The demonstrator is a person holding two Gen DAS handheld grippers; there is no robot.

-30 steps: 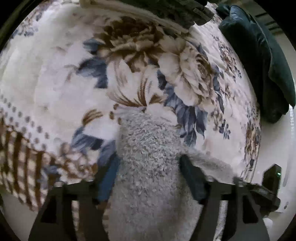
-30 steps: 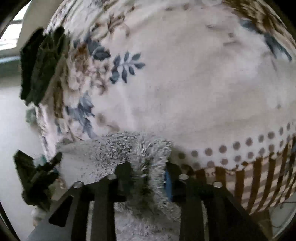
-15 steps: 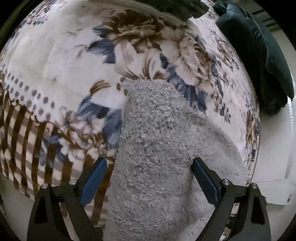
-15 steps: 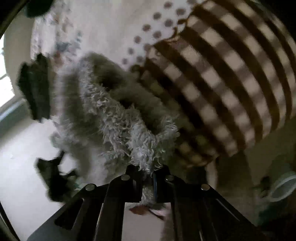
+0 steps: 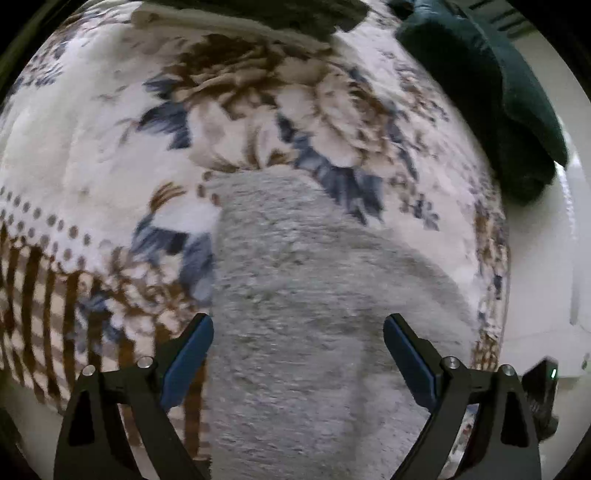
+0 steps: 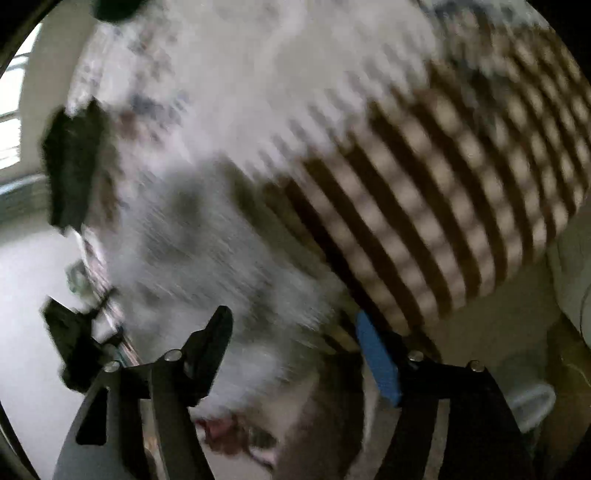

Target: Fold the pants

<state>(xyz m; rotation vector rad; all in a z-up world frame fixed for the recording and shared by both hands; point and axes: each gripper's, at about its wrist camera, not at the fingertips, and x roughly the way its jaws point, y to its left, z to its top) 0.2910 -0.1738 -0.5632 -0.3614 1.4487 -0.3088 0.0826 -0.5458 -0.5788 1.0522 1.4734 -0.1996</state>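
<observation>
The grey fuzzy pants [image 5: 303, 295] lie on a floral blanket [image 5: 110, 155] near the bed's edge and hang off it toward me. My left gripper [image 5: 297, 350] is open, its blue-padded jaws spread wide just above the pants without holding them. In the right wrist view the picture is blurred by motion; the pants [image 6: 207, 258] show as a grey-white mass over the blanket's edge. My right gripper [image 6: 295, 339] is open, with the fabric's edge between the jaws, not pinched.
A dark green cushion [image 5: 509, 110] sits at the far right of the bed, with dark clothing [image 5: 258, 14] along the far edge. The blanket's brown checked border [image 6: 461, 184] drapes over the bedside. The other gripper [image 6: 74, 347] shows at left above pale floor [image 6: 26, 332].
Both grippers have opened and let go of the pants. The left pulled back a little. The right swung out and down over the bed's edge and is still moving.
</observation>
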